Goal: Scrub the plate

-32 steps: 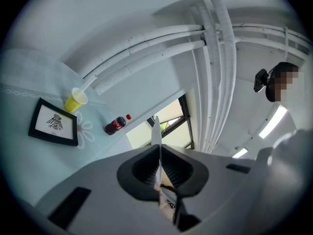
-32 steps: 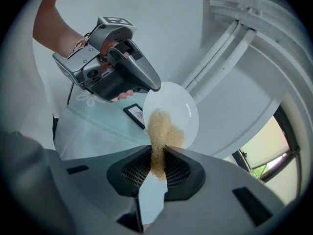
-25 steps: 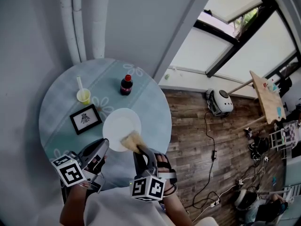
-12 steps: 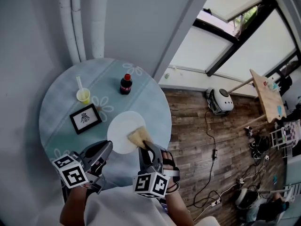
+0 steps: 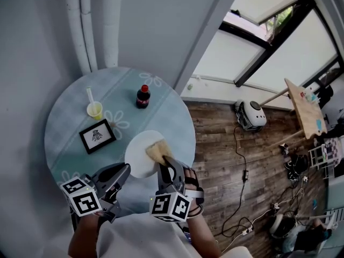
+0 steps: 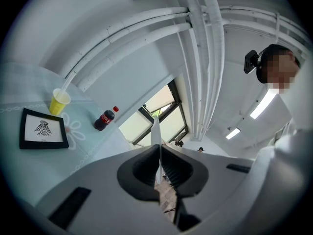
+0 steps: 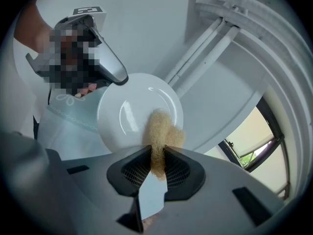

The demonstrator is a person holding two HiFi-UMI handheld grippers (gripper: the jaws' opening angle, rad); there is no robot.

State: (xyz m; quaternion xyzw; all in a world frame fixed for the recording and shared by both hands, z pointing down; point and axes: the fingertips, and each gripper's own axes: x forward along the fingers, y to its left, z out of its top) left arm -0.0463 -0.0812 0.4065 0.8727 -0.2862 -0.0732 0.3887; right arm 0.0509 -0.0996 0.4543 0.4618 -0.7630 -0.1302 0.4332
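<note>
Plate [image 5: 137, 159], white and round, at the near edge of the pale blue table [image 5: 64, 128], between the two grippers. Left gripper [image 5: 124, 169] low at the left, pointing level at the plate's near-left rim. Jaws pressed together on that rim, visible edge-on in the left gripper view as a thin white sliver. Right gripper [image 5: 166, 167] just beside it, tilted down toward the plate's right half. Jaws pinching a tan fibrous scrubber [image 5: 157, 150], free end laid on the plate's face near the right rim. Hands largely hidden behind the marker cubes, with only forearms and a few fingers showing. Plate surface beneath the scrubber covered. Unclear whether resting on the table or lifted off it. Yellow cup [image 5: 95, 109], cola bottle [image 5: 143, 97] and framed picture [image 5: 98, 136] farther back on the table, none touching the plate.
</note>
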